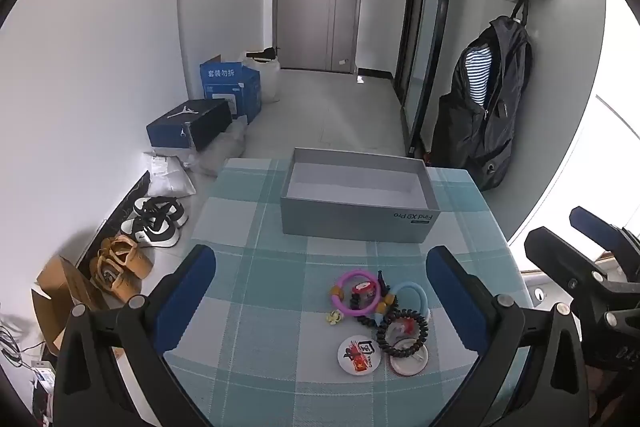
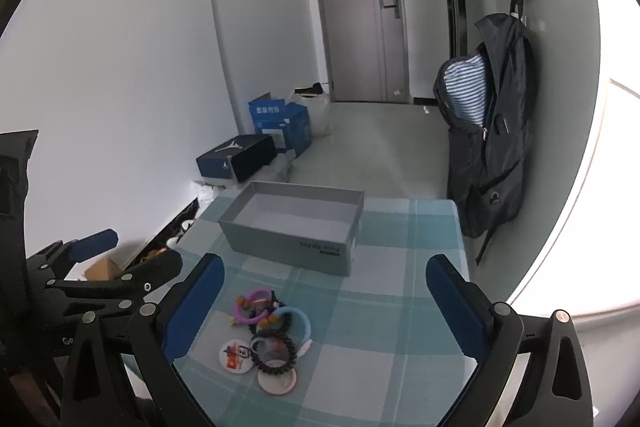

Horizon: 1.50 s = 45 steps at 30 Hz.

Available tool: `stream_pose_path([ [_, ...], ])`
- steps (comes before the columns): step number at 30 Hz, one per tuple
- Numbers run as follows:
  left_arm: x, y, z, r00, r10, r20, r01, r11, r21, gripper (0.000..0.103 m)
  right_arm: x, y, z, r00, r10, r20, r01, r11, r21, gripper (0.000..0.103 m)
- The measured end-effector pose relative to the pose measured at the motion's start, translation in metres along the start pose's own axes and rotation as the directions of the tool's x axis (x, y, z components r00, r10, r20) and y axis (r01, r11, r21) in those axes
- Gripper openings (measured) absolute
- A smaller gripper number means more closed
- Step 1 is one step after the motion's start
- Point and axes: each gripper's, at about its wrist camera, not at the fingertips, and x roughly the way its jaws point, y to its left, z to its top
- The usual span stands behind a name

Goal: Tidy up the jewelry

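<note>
You hold both the left gripper [image 1: 320,291] and the right gripper [image 2: 324,299] spread wide and empty above the jewelry pile [image 1: 376,307] (hair ties, bracelets, what look like badges), heaped near you so the open grey box [image 1: 356,223] beyond can take it.

The grey box [image 1: 352,223] on the bench carries "Find X9 Pro" on its near wall, printed upside down as the left wrist view sees it; in the right wrist view that print is too blurred to read. The blue carton [image 1: 230,87] on the floor shows white Chinese characters, "套装勿拆". The dark shoebox [image 1: 188,125] bears the white Jumpman logo, no words legible.
</note>
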Motion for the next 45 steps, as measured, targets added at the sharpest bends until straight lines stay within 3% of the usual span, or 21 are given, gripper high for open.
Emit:
stream_pose_path([
  [45,0.002,0.000,0.000,1.000,0.017,0.004,-0.017,1.000,0.009,0.102,-0.004,0.000,-0.001,1.000,0.020,-0.006,-0.019,0.999,0.027,0.102],
])
